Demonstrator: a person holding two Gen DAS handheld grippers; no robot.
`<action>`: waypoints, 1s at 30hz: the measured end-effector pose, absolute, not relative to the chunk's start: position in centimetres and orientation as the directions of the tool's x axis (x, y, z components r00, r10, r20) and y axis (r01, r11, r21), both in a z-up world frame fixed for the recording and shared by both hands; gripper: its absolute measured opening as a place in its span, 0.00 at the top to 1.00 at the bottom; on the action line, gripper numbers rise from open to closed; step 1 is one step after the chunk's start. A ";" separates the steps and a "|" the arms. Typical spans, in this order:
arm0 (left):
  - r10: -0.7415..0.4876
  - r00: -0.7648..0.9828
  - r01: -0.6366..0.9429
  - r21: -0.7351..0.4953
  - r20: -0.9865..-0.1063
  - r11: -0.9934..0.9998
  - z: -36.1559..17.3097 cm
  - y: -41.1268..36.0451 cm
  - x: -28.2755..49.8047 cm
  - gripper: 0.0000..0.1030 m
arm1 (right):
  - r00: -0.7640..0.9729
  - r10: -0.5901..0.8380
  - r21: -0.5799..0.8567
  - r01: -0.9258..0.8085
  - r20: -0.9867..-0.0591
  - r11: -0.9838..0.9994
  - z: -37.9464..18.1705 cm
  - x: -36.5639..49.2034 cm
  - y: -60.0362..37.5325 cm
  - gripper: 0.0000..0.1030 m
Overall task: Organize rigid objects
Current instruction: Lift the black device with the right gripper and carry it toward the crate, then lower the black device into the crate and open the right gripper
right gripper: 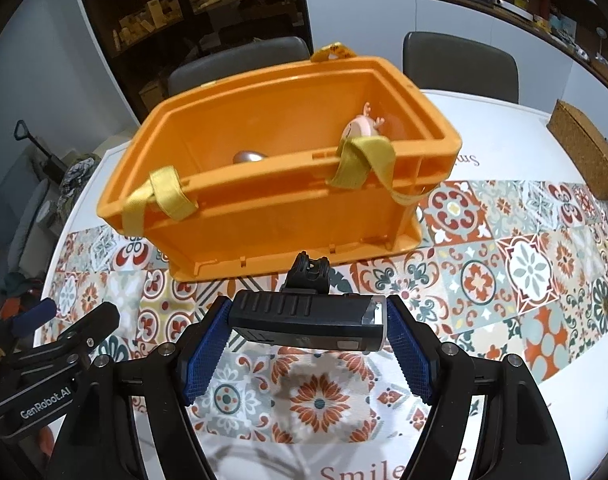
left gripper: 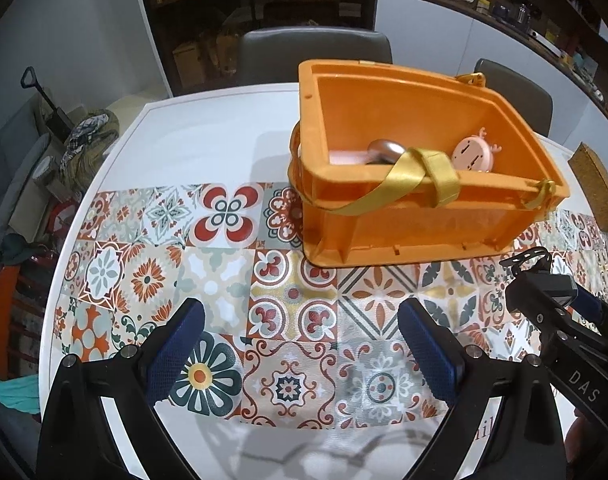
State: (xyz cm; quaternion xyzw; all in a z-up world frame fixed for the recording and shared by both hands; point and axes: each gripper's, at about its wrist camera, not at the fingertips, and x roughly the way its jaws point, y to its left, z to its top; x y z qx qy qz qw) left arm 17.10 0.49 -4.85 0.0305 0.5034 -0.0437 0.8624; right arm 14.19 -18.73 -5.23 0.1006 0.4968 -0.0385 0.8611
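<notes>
Left wrist view shows the left gripper (left gripper: 300, 356) spread wide and empty above the tiled counter (left gripper: 208, 152), on the near side of the orange bin (left gripper: 384, 224). Inside the bin lie a metallic egg-shaped object (left gripper: 386, 151) and a pink toy (left gripper: 474, 156), with a yellow strap (left gripper: 424, 176) draped over its near rim. Just short of the bin, the right gripper (right gripper: 308, 344) clamps a black bike light (right gripper: 308, 322) endwise between its pads. The light could snag that strap or clip the rim and slip out.
</notes>
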 end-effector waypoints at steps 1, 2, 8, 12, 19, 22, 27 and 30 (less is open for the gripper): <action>-0.048 0.493 0.108 0.007 -0.869 0.994 -4.6 0.5 17.0 0.04 | 0.506 0.033 0.134 0.165 -0.862 0.977 -5.1 14.2 -18.7 0.26; -0.051 0.496 0.110 0.005 -0.867 0.994 -4.4 0.4 16.9 0.04 | 0.509 0.033 0.134 0.164 -0.860 0.977 -4.8 14.1 -18.8 0.26; -0.068 0.512 0.115 -0.011 -0.856 0.993 -3.1 0.2 16.6 0.00 | 0.524 0.035 0.133 0.150 -0.851 0.980 -3.5 14.0 -19.0 0.26; -0.078 0.527 0.114 -0.021 -0.846 0.993 -2.3 0.1 16.6 0.00 | 0.544 0.033 0.126 0.133 -0.838 0.983 -2.4 14.1 -19.0 0.26; -0.086 0.551 0.115 -0.027 -0.830 0.993 -0.7 -0.2 17.0 0.00 | 0.581 0.025 0.111 0.113 -0.814 0.987 -0.3 14.9 -19.3 0.26; -0.089 0.561 0.115 -0.028 -0.823 0.993 0.0 -0.3 17.3 0.00 | 0.593 0.022 0.107 0.109 -0.805 0.988 0.4 15.3 -19.4 0.26; -0.083 0.580 0.117 -0.017 -0.810 0.993 0.9 -0.4 17.8 0.00 | 0.605 0.026 0.108 0.100 -0.796 0.989 1.2 16.0 -19.4 0.26; -0.077 0.591 0.122 -0.006 -0.803 0.993 1.4 -0.6 18.4 0.00 | 0.609 0.027 0.110 0.100 -0.793 0.989 1.5 16.6 -19.6 0.26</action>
